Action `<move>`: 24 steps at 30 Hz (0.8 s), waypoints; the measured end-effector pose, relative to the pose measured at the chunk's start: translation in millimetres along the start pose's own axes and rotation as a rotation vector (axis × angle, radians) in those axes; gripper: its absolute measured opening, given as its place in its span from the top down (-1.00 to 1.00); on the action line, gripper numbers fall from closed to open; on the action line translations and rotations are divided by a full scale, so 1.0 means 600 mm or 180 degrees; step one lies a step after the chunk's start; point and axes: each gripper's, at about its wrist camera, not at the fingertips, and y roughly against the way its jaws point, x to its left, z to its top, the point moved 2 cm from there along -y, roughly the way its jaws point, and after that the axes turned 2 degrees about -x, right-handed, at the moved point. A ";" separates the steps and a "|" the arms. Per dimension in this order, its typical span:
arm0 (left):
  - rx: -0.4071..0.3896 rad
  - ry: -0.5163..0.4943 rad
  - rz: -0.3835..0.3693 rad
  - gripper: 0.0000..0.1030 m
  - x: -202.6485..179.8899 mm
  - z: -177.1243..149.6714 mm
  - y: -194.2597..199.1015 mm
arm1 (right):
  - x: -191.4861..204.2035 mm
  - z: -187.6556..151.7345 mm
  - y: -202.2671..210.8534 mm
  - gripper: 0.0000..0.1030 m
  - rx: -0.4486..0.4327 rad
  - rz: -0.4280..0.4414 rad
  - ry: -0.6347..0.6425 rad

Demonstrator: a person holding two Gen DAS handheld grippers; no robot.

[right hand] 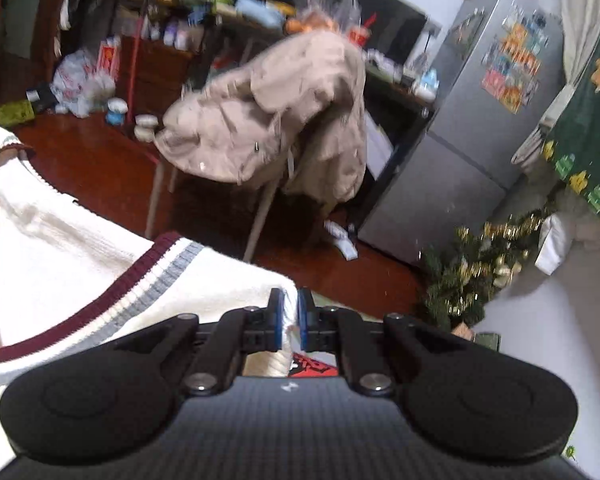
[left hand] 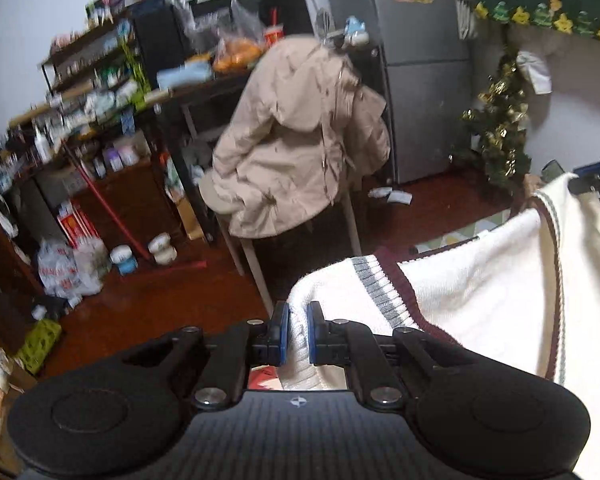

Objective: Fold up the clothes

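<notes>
A shoulder of the cream knitted V-neck vest (left hand: 480,292) with maroon and grey trim is pinched in each closed gripper, left (left hand: 298,334) and right (right hand: 288,326), stretched aloft between them; soft, limp, light, best gripped at its edges.

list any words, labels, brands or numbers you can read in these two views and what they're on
None can be read as text.
Left gripper body: a small round emblem, no letters.
Right gripper body: a small white mark, no letters.
Fridge stickers: colourful, too blurred.
Red box by the shelves: print too blurred.
Plastic bag on the floor: red print, unreadable.
Red item below the right gripper: dark marks, mostly hidden.
</notes>
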 end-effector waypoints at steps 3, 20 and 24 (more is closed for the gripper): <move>0.0158 0.0220 -0.0046 0.59 -0.002 -0.023 -0.042 | 0.008 -0.019 -0.061 0.73 0.0227 0.0033 -0.0058; 0.0210 0.0154 -0.0201 0.00 -0.005 -0.100 0.094 | -0.031 -0.138 0.055 -0.50 0.0271 0.0395 -0.0753; 0.0194 0.0216 -0.0425 -0.19 -0.037 -0.127 0.161 | -0.018 -0.182 0.147 -0.58 0.0222 0.0434 -0.0763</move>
